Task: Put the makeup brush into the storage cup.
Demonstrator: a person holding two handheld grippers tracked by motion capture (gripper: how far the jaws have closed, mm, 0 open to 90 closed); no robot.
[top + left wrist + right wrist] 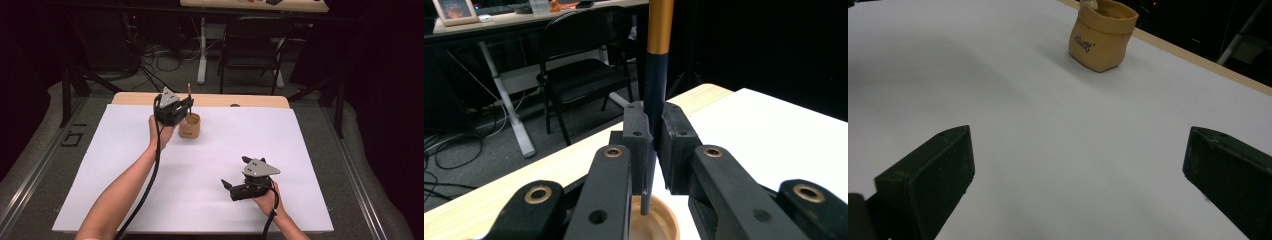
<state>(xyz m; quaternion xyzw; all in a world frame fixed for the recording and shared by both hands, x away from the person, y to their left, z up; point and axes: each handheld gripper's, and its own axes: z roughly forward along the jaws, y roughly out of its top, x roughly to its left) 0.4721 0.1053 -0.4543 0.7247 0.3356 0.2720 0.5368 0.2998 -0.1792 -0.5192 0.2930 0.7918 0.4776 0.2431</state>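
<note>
A small tan pot (190,125) stands on the white sheet near the table's far edge; the right gripper view shows the pot (1102,33) with small printed lettering on its side. My left gripper (186,105) hovers just above the pot, shut on an upright pen (655,100) with a dark barrel and a gold upper part. The pen's lower tip hangs inside the pot's round mouth (654,225). My right gripper (235,172) rests low over the sheet at the near right, open with nothing between its jaws.
A white sheet (210,165) covers most of the wooden table (260,101). Beyond the far edge stand a black folding chair (250,47), a white desk leg and loose cables on the floor. Dark metal rails run along both sides of the table.
</note>
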